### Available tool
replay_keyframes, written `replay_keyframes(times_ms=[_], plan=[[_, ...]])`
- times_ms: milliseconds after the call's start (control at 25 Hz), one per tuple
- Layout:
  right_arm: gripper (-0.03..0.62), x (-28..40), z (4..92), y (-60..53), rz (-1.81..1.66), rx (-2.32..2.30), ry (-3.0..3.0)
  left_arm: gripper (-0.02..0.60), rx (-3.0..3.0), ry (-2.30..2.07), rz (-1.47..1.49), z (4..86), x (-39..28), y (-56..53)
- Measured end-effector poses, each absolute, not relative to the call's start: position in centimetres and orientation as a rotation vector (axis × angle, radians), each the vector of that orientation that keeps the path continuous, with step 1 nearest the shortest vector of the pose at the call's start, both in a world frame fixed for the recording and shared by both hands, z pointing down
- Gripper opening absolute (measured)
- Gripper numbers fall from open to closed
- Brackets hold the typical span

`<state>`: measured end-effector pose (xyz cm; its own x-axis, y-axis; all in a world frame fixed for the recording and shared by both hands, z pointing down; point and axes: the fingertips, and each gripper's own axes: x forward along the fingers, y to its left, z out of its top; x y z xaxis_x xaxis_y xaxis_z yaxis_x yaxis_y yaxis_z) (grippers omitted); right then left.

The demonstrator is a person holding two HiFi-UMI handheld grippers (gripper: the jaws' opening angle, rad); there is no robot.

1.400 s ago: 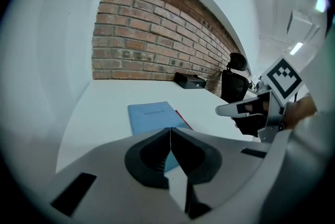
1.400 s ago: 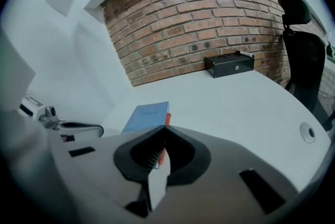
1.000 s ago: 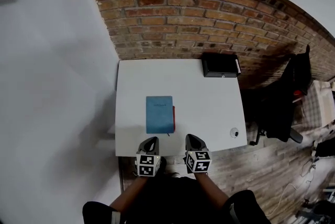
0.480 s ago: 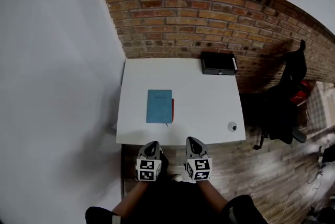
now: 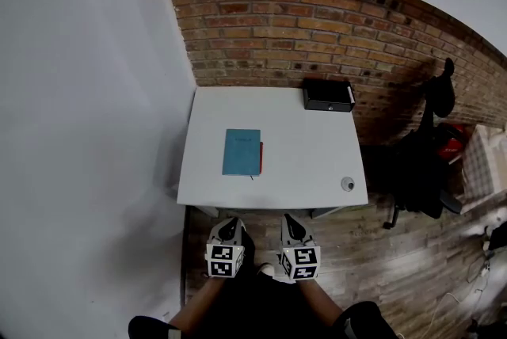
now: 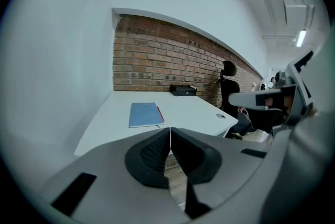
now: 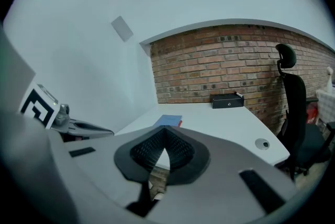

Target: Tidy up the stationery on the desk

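Note:
A blue notebook point(image 5: 242, 151) lies on the white desk point(image 5: 301, 171), with a red book edge point(image 5: 261, 154) showing under its right side. A black box point(image 5: 328, 96) stands at the desk's far right corner against the brick wall. My left gripper point(image 5: 228, 228) and right gripper point(image 5: 290, 222) hang side by side in front of the desk's near edge, apart from it, both shut and empty. In the left gripper view the blue notebook point(image 6: 143, 114) and black box point(image 6: 183, 90) lie well ahead of the left gripper point(image 6: 170, 131). From the right gripper point(image 7: 165, 133), the notebook point(image 7: 168, 121) shows just beyond.
A round grommet point(image 5: 346, 184) sits in the desk near its front right corner. A black office chair point(image 5: 424, 163) stands right of the desk. A brick wall point(image 5: 317, 36) backs the desk, a white wall point(image 5: 87, 131) runs along the left. Wooden floor point(image 5: 380, 258) lies under me.
Both grippers have drawn back from the desk's near edge, staying shut. The desk with the notebook and box now sits farther away and smaller in the head view.

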<state>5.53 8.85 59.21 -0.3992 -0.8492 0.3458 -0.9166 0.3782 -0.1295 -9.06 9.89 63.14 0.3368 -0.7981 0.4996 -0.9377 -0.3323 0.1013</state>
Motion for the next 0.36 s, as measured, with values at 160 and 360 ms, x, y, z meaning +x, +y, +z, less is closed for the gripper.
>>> replay_keyframes(times_ms=[160,360], plan=[[0.021,5.6,59.2,9.8,0.442,1.57,-2.425,0.017,2.244,-1.542,0.512,62.8,-8.9,10.8],[0.021,6.1,58.9,10.0,0.436,1.581,-2.426,0.017,2.24,-1.55,0.506,62.8,-8.9,11.5]])
